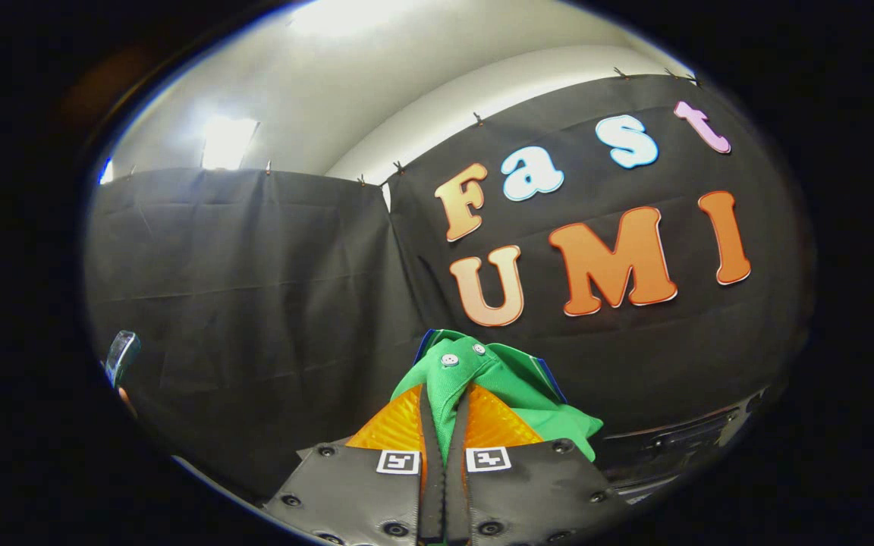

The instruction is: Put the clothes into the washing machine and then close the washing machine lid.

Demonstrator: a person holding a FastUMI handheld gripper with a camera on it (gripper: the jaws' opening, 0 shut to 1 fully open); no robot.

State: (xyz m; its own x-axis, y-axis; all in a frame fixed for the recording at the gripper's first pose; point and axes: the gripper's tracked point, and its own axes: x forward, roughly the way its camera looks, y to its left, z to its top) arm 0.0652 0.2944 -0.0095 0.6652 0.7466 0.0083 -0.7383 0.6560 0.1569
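The hand-held gripper (445,425) is clamped on a green shirt (482,379), a garment with small white buttons and a blue edge at its collar; both fingers (429,425) press a fold of the cloth between them, and the rest of it bunches up just ahead of and above the fingertips. The gripper is raised and tipped upward, so it looks toward the black cloth wall and the pale ceiling rather than down at any opening. Low and beyond the shirt sits a dark edge with a panel (691,440), possibly part of the washing machine, though it is too dim to be sure. The main risk is the hold itself: only a narrow pinch of fabric seems to be between the fingers, and the weight of the loose cloth could drag it free during a fast swing. A trailing sleeve or hem could also catch on the machine's rim and hang outside, which would then stop the lid from closing properly. Because the shirt covers the area just ahead of the fingers, aiming the drop looks harder to judge.
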